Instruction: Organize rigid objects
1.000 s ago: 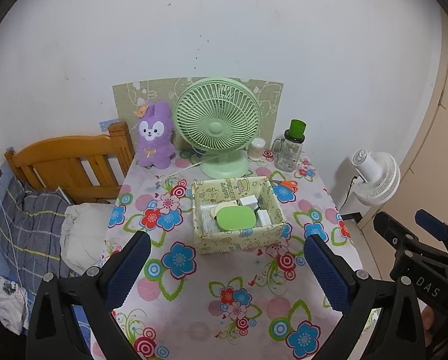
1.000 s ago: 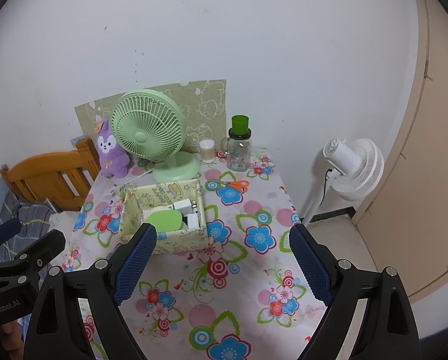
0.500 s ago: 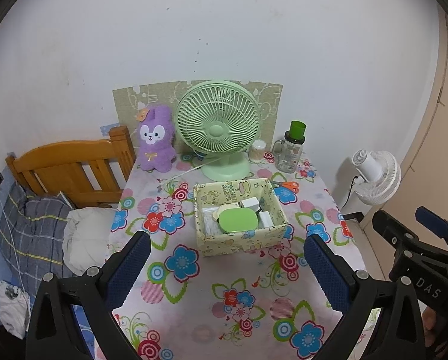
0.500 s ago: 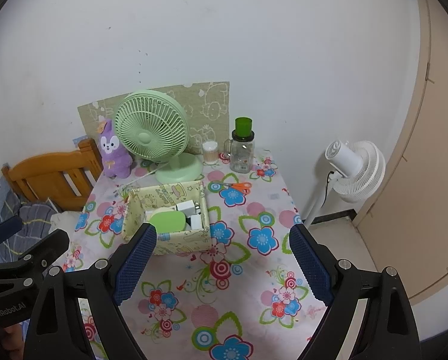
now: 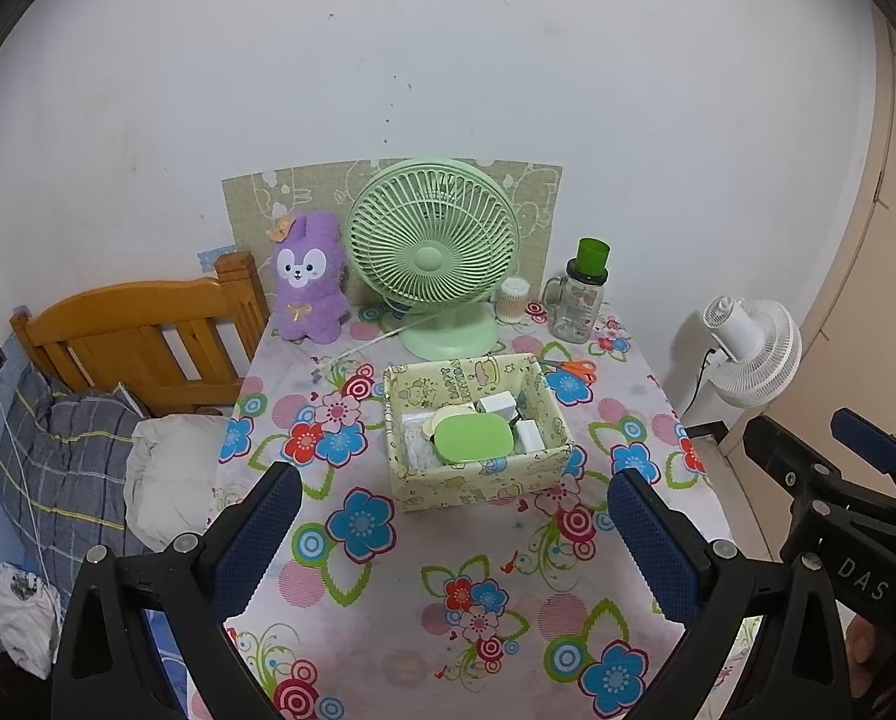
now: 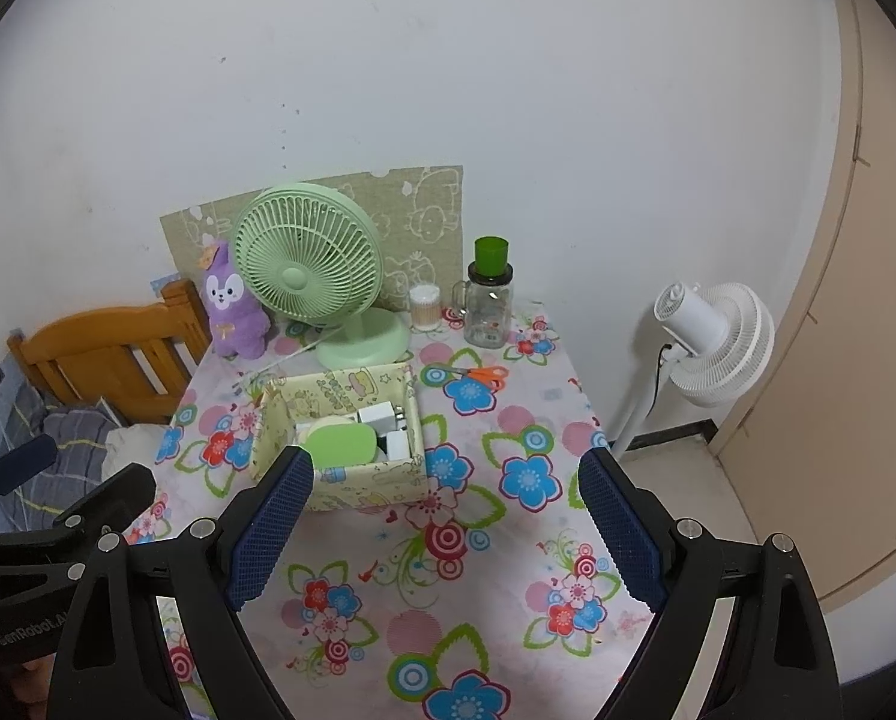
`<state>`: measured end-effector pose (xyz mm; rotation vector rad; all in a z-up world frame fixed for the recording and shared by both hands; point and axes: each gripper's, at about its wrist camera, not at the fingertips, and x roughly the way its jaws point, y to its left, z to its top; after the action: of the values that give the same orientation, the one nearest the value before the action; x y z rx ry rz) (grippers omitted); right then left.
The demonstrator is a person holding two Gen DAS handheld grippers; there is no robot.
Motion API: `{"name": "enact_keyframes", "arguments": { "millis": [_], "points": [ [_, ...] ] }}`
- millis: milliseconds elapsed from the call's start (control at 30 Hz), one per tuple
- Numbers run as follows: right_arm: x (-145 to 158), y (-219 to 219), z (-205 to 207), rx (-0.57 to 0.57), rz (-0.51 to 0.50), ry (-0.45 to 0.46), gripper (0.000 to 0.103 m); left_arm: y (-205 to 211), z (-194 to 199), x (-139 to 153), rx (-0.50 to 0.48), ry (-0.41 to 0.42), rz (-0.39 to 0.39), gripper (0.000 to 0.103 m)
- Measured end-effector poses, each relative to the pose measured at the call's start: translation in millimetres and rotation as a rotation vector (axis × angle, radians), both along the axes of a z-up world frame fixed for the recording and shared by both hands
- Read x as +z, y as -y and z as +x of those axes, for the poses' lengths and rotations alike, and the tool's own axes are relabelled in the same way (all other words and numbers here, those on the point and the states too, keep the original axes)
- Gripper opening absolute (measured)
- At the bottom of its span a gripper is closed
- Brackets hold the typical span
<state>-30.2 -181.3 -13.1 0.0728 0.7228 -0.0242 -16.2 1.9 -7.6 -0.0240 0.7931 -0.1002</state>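
A pale yellow patterned box [image 5: 411, 489] stands mid-table on the flowered cloth; it also shows in the right wrist view [image 6: 363, 486]. Inside lie a green oval case [image 5: 470, 437], white adapters [image 5: 499, 403] and other small items. Orange-handled scissors [image 5: 571, 367] lie behind the box to the right, also in the right wrist view [image 6: 478, 373]. My left gripper [image 5: 451, 540] is open and empty, held above the table's near part. My right gripper [image 6: 444, 534] is open and empty, to the right of the left one.
At the back stand a green desk fan [image 5: 432, 252], a purple plush rabbit [image 5: 309, 276], a cotton swab jar [image 5: 512, 299] and a glass jar with a green lid [image 5: 583, 294]. A wooden bed headboard [image 5: 129, 342] is at left, a white floor fan [image 5: 748, 354] at right.
Both grippers have pulled back and risen a little, so the table and box look slightly smaller and lower. Both stay open and empty.
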Motion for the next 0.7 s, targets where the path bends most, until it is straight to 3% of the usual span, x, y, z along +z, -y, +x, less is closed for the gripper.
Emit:
{"name": "enact_keyframes", "arguments": {
  "millis": [700],
  "points": [
    [1.2,-3.8,0.0,0.018,0.005,-0.003,0.092,-0.8,-2.6,-1.1,0.000,0.000,0.010,0.103]
  ]
}}
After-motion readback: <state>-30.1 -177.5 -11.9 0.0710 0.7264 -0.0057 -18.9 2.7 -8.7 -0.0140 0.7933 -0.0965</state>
